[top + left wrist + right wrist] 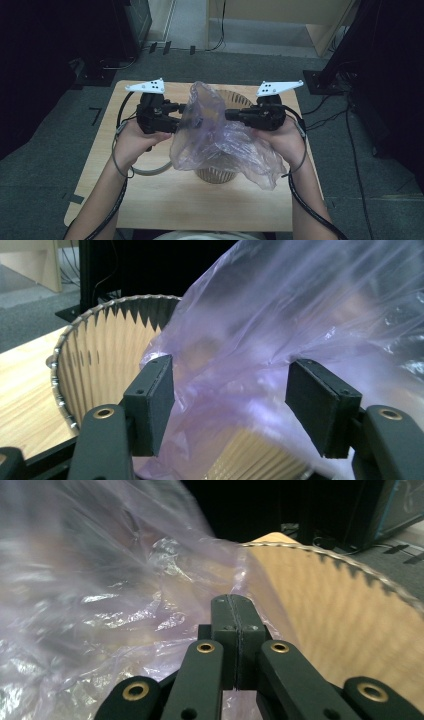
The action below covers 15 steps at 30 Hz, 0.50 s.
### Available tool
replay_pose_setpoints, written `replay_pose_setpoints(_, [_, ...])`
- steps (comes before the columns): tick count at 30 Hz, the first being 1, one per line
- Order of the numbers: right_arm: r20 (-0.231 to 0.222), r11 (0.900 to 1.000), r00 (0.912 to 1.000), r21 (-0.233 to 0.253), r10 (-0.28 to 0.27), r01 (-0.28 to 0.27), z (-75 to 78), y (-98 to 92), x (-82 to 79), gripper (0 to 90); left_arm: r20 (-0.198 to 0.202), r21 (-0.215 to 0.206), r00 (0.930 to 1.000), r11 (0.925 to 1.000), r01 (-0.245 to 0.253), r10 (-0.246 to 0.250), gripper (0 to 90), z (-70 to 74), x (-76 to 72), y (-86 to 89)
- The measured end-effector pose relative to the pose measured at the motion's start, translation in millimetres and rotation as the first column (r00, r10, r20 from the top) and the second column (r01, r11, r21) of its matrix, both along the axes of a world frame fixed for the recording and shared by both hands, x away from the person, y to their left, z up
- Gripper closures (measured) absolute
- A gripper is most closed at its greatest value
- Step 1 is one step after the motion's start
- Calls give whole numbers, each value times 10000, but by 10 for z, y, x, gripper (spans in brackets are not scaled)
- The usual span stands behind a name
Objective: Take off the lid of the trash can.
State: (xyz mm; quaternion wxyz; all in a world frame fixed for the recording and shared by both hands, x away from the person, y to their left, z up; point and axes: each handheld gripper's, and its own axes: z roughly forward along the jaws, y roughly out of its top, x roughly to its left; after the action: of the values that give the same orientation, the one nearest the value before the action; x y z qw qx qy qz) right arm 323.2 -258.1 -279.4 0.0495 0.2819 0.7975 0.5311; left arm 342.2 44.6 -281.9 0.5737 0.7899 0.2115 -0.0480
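A: Where do we find the plastic bag [220, 137]?

B: Draped over the ribbed basket [216, 174] at the table [165, 200] centre.

A: And our grippers?

B: Our left gripper [230, 392] stands with jaws apart around the film; our right gripper [234, 612] has jaws pressed together at the bag's edge.

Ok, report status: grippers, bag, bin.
Left gripper open, jaws either side of the bag. Right gripper shut, bag at its tips. Bag draped over the bin, not yet lining it. Nothing in the way.
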Motion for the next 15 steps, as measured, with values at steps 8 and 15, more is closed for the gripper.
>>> replay_pose_setpoints(8, [20, 9999, 9999, 18, 127, -127, 7, 3, -17, 900, -338, 190, 9984, 9988, -449, 456, 898, 6, 20, 52])
replay_pose_setpoints(15, [-92, 9986, 9993, 381, -369, 372, 18, -201, 23, 900, -751, -64, 9943, 9971, -758, 751, 900, -52, 150, 228])
